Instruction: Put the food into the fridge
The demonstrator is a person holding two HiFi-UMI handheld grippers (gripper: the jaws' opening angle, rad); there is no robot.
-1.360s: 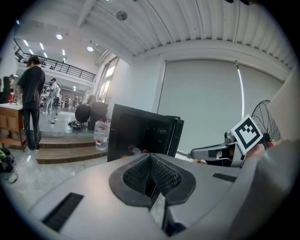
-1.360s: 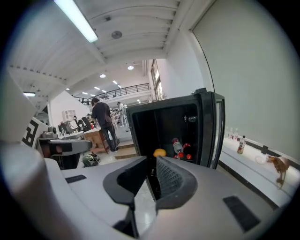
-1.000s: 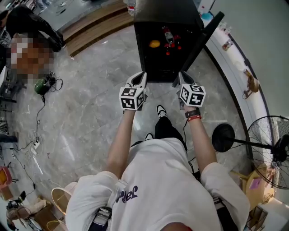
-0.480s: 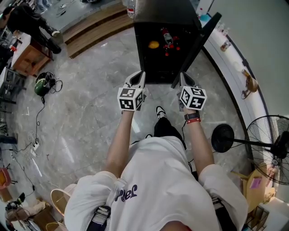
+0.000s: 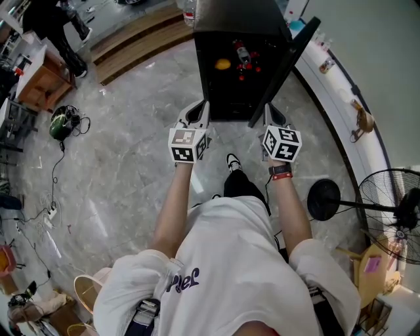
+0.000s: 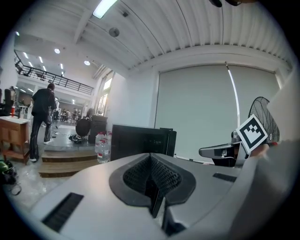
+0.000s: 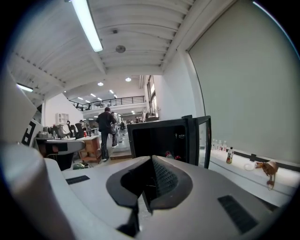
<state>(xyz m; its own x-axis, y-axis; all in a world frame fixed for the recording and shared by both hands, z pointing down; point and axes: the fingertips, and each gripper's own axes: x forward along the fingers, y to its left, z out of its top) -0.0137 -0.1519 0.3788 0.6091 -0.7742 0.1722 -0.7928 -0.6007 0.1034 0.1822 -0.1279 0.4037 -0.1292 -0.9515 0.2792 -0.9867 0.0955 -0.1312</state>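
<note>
A black fridge [image 5: 239, 20] stands on the floor ahead, its door [image 5: 289, 62] swung open to the right. Inside it lie an orange fruit [image 5: 223, 63], a bottle and red items [image 5: 247, 58]. My left gripper [image 5: 197, 113] hovers before the fridge's left front corner, shut and holding nothing. My right gripper [image 5: 273, 114] hangs level with it near the door's lower edge, also shut and holding nothing. In the left gripper view the fridge [image 6: 140, 140] shows beyond the closed gripper [image 6: 151, 161]. The right gripper view looks past my gripper [image 7: 152, 161] into the open fridge [image 7: 159, 136].
A standing fan [image 5: 394, 216] with a round base [image 5: 325, 200] is at the right. A white ledge [image 5: 341, 85] with small bottles curves along the right wall. Wooden steps [image 5: 138, 36], a wooden desk [image 5: 42, 75] and a person [image 5: 56, 20] are at the far left.
Both grippers have lifted slightly, the left one drifting a little left. The person at the far left has walked off toward the top of the head view.
</note>
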